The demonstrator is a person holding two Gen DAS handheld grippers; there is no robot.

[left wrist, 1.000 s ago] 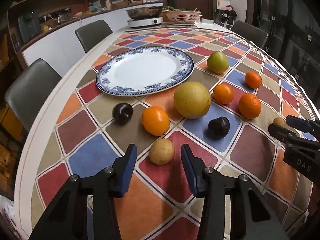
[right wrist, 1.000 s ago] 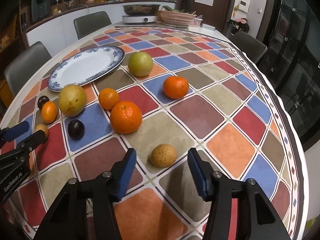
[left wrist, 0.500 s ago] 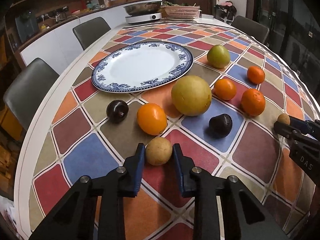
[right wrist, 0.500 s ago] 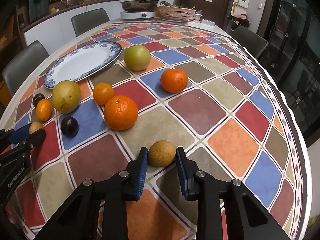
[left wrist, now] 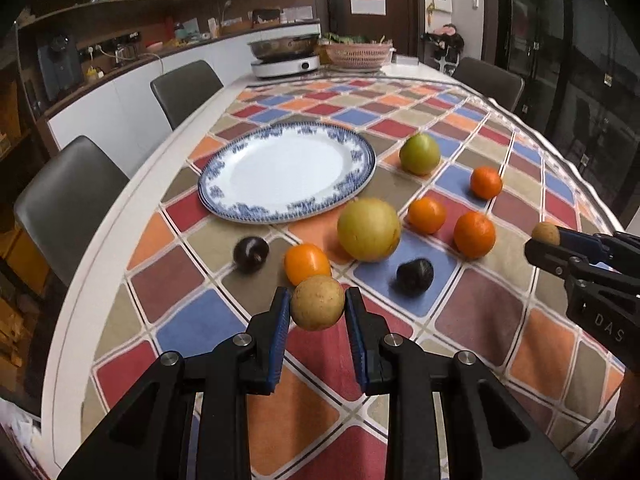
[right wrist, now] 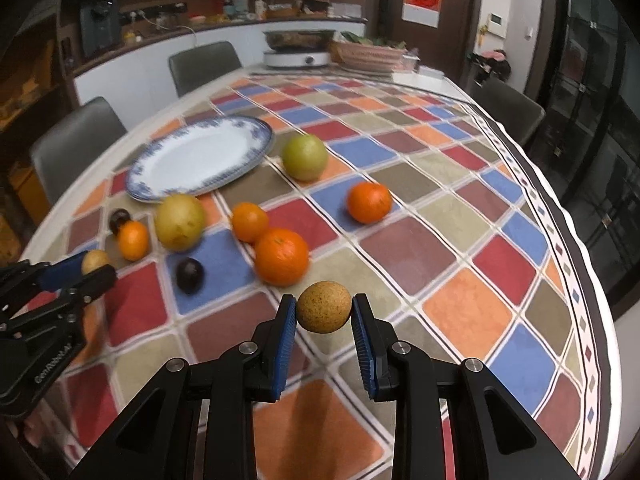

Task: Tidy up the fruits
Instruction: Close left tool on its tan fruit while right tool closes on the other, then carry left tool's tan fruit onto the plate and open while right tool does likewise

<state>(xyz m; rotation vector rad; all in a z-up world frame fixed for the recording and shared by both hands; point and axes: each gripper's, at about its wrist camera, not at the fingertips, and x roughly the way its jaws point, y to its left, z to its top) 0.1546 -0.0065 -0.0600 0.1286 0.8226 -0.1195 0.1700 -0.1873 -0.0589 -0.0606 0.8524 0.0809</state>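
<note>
Tan speckled round fruit (right wrist: 323,306) (matte)

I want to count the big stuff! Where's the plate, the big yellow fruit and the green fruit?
plate (left wrist: 352,148), left wrist view, blue patterned rim.
big yellow fruit (left wrist: 369,229), left wrist view, middle of its skin.
green fruit (right wrist: 305,157), right wrist view, middle of its front.
</note>
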